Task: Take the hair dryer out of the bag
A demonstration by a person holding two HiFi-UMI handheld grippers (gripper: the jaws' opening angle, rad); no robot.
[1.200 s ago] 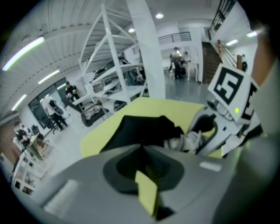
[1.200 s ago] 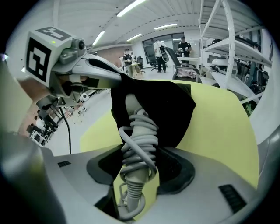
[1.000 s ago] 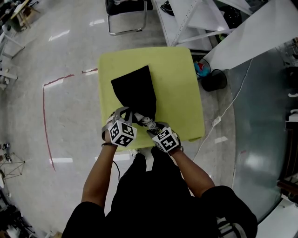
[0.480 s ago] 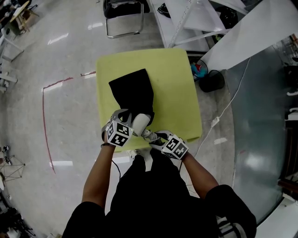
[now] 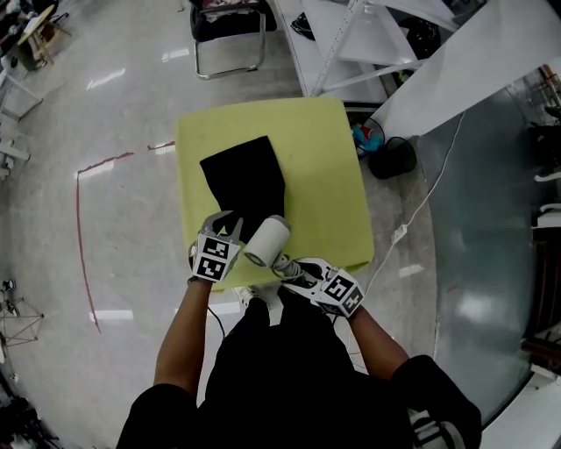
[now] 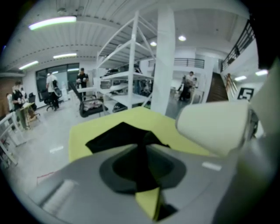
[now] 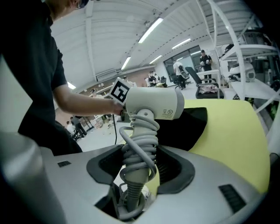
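Observation:
The white hair dryer point(image 5: 266, 240) hangs outside the black bag point(image 5: 244, 184), above the bag's near end. My right gripper point(image 5: 285, 263) is shut on its handle, which has the grey cord wound round it point(image 7: 138, 144); the barrel point(image 7: 153, 103) points away to the right. The bag lies flat on the yellow table point(image 5: 324, 158). My left gripper point(image 5: 230, 221) sits at the bag's near edge. Its jaws are opening, with a strip of black fabric point(image 6: 142, 157) still pinched between them. The dryer's barrel point(image 6: 214, 127) shows at the right of the left gripper view.
A black chair point(image 5: 226, 26) and a white shelving frame point(image 5: 351, 44) stand beyond the table. A black bin point(image 5: 392, 156) sits off its right corner, with a white cable point(image 5: 429, 202) trailing over the floor. Red tape point(image 5: 79, 219) marks the floor at left.
My right gripper has drawn the hair dryer back toward the person and upward, out of the bag's mouth. The left gripper has stayed at the bag's edge and rolled a little.

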